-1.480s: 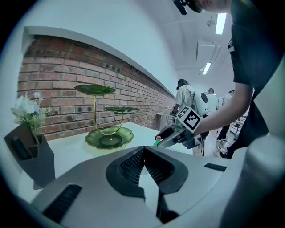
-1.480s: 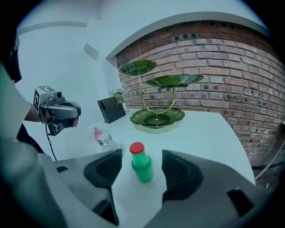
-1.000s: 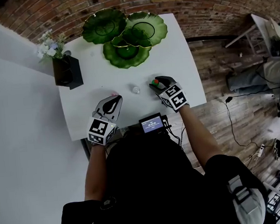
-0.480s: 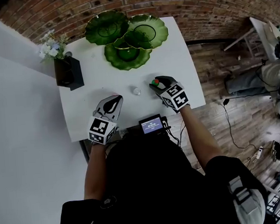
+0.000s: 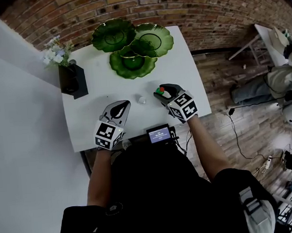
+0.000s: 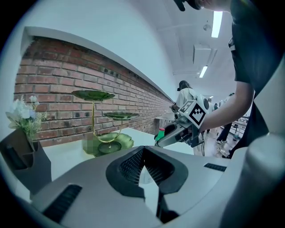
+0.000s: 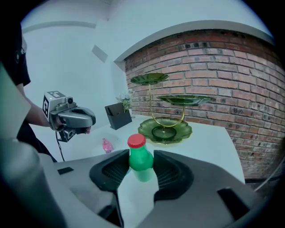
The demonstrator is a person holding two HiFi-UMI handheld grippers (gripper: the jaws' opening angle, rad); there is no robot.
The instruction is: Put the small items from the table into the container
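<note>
The right tongs [image 7: 141,156] grip a small green plastic bottle with a red cap [image 7: 141,163] by its body, over the near right part of the white surface [image 5: 180,65]. The bottle stands close to upright, with its long axis vertical. Its red cap points up and leans slightly left in the right gripper view, and its base hangs below the pads. From the head view only the cap and a sliver of green show, the rest being covered by the tongs. No view makes clear whether the base is off the surface.

The left tongs [image 5: 120,107] are clenched with nothing between them, at the near left of the surface. Through the narrow slit at their tips, the left gripper view shows only a pale patch too vague to name.

A small pink item [image 7: 106,145] lies on the surface close to the left tongs. The head view does not show it, and its shape is too small to read. A small clear item [image 5: 141,99] sits between the two tongs, its form likewise unclear.

At the far edge stands the three-tier green glass dish stand on a gold frame [image 5: 133,63], well apart from the bottle. Its lowest dish is partly blurred in the left gripper view. A black holder with white flowers [image 5: 72,79] stands at the far left, partly hidden behind the tongs' body in the left gripper view.
</note>
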